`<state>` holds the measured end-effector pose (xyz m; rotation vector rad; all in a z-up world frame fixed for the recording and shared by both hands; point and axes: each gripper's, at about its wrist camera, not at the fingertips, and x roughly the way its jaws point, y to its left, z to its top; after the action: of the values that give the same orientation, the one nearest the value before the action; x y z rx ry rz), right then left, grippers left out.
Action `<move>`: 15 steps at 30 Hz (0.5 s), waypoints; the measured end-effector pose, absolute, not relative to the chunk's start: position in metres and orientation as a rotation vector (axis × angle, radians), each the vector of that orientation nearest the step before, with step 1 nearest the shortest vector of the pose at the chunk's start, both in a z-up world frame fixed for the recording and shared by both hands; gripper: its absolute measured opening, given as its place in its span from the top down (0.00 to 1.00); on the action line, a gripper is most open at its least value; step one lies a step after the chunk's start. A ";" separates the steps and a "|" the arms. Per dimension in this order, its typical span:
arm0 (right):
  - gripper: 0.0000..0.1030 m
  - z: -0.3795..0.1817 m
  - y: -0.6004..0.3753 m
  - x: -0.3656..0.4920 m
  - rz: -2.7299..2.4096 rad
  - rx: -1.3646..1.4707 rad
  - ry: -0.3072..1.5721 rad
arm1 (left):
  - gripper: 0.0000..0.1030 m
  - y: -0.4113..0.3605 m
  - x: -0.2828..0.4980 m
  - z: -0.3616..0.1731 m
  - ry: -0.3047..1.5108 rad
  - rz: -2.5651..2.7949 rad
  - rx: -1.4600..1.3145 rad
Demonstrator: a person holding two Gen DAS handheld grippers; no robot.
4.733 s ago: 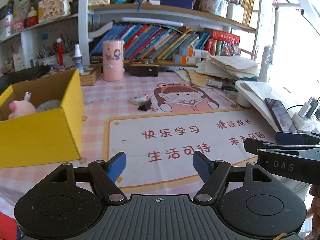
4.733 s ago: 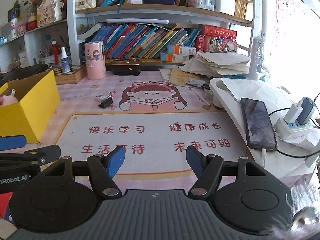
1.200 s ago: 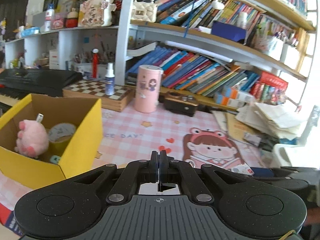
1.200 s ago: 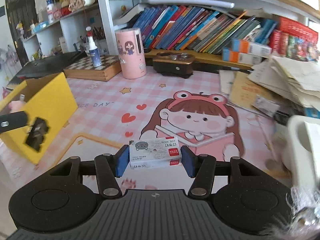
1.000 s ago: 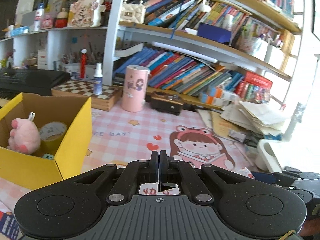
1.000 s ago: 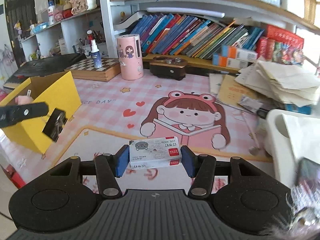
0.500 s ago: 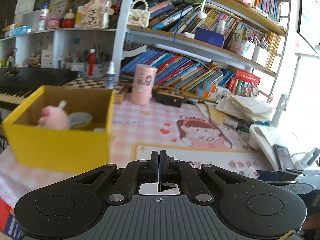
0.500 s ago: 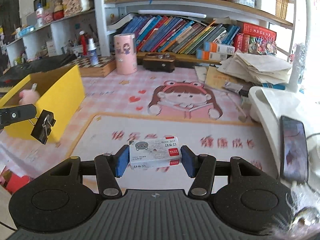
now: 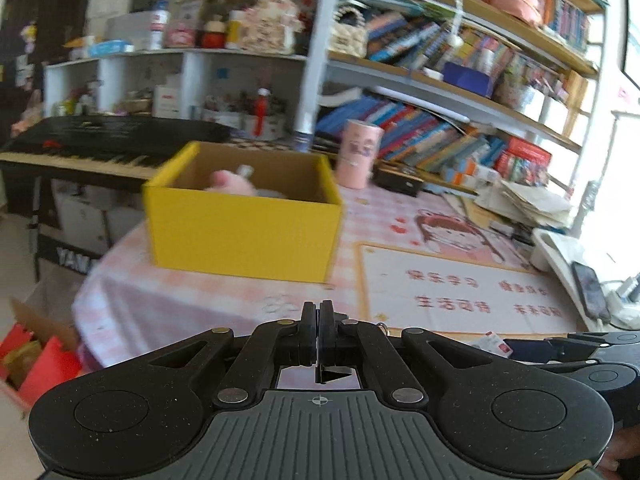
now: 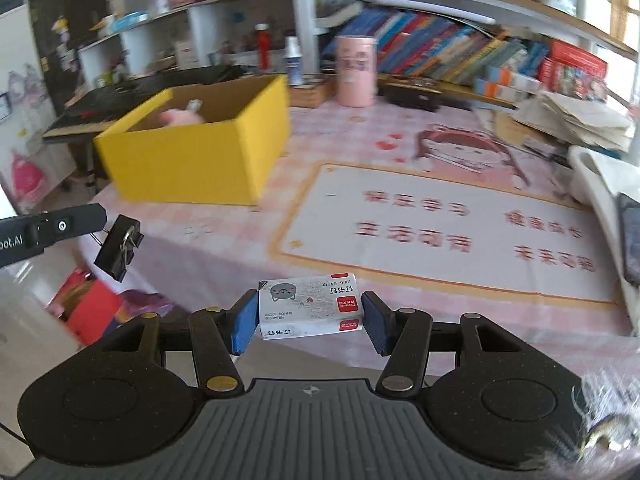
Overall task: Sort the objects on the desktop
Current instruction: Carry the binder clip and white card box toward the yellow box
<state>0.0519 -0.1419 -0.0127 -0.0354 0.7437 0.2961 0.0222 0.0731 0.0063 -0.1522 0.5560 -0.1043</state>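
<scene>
One staple box (image 10: 311, 306), long axis crosswise, label facing up, clamped between the right gripper (image 10: 311, 316) fingers at 6 o'clock; one black binder clip (image 10: 119, 248) at 9 o'clock hanging from the closed left gripper (image 9: 319, 330); one yellow box (image 10: 192, 160) at 11 o'clock, open top, beyond.

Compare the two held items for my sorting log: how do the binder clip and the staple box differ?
The binder clip is black and dangles tilted from the left gripper; the staple box is white, red-labelled, larger, and sits level between the right gripper pads. Both are held off the table, outside the yellow box.
</scene>
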 end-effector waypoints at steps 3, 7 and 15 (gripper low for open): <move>0.49 -0.009 -0.118 0.045 0.363 -0.068 0.736 | 1.00 0.095 0.006 0.009 0.535 -0.035 -0.175; 0.49 -0.003 -0.086 0.040 0.457 -0.110 0.706 | 1.00 0.120 -0.009 0.013 0.510 0.046 -0.196; 0.49 0.007 -0.046 0.039 0.565 -0.182 0.654 | 1.00 0.138 -0.007 0.014 0.488 0.103 -0.231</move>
<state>0.0387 -0.0463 0.0071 -0.1825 0.6536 0.5651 -0.0075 0.1377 0.0138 -0.2311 0.4883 0.1032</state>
